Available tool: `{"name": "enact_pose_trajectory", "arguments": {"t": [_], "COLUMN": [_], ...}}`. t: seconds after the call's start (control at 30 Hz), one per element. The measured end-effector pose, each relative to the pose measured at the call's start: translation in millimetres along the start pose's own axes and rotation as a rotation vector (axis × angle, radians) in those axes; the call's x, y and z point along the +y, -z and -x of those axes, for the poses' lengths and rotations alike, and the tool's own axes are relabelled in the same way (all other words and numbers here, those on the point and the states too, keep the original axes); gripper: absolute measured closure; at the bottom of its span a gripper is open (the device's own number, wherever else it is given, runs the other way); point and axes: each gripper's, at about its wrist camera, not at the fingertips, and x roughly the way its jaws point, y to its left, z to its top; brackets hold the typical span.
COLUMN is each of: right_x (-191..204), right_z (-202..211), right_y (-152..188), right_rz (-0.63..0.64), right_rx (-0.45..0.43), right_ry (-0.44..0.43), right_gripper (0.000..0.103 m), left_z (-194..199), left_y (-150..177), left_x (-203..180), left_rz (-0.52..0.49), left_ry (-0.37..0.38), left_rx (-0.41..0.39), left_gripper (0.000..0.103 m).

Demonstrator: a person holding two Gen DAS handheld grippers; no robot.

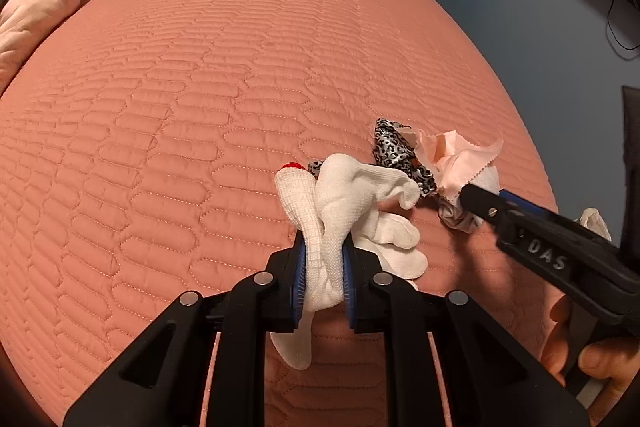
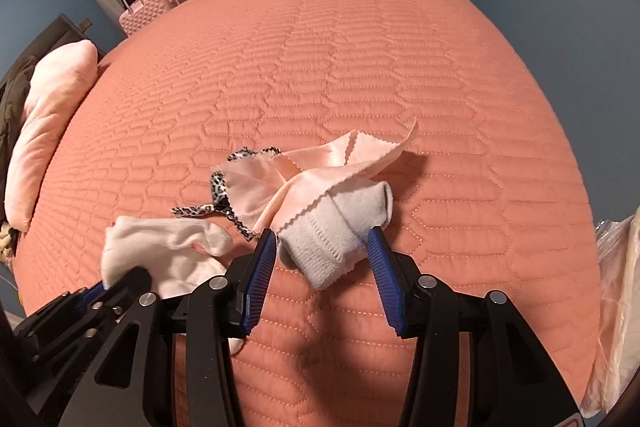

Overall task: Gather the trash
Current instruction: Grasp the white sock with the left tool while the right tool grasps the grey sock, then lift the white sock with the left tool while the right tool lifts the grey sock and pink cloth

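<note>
White socks (image 1: 332,211) between left fingers (image 1: 301,283)

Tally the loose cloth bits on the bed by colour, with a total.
White socks: 2
Leopard-print scraps: 1
Pink satin scraps: 1
Grey scrunchie: 1
Total: 5, though folds in the pile may hide more.

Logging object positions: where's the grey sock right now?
Right wrist view: the grey sock lies on the bed between the open right gripper fingers, partly under the pink satin scrap.
</note>
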Motion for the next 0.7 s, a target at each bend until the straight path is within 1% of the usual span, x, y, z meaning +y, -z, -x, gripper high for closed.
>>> {"name": "enact_pose_trajectory", "arguments": {"t": [0.03,0.07,0.1,0.17,0.23,0.37,0.6,0.7], "right_x": [-1,-1,-2,-4,-4,-8,-27,-36], "right_z": [-3,-5,-7,-8,-4,17,80,103], "right_y": [1,1,2,4,5,15,29,36], "right_rz": [-0.003,-0.005,-0.006,-0.008,-0.004,-0.018,-0.057,-0.076], "right_rx": [0.002,0.003,0.006,0.012,0.013,-0.003,-0.068,-0.067], "right_ry": [0.004,0.003,0.001,-0.003,-0.004,-0.010,-0.023,-0.016], "right_gripper": [0.060,0.068,0.071,0.083,0.088,0.089,0.089,0.089], "left_z": [0,0,1,1,7,23,61,82], "left_y": [1,3,2,2,0,2,5,8], "left_x": [-1,-2,-1,-3,-3,-15,-48,-65], "left_rz": [0.001,0.000,-0.001,-0.001,0.000,-0.014,-0.050,-0.067], "left_ry": [0.001,0.003,0.003,0.006,0.010,0.019,0.051,0.071], "left_rx": [-0.001,-0.004,-0.006,-0.009,-0.014,-0.032,-0.084,-0.114], "left_gripper": [0.088,0.088,0.088,0.088,0.088,0.088,0.088,0.088]}}
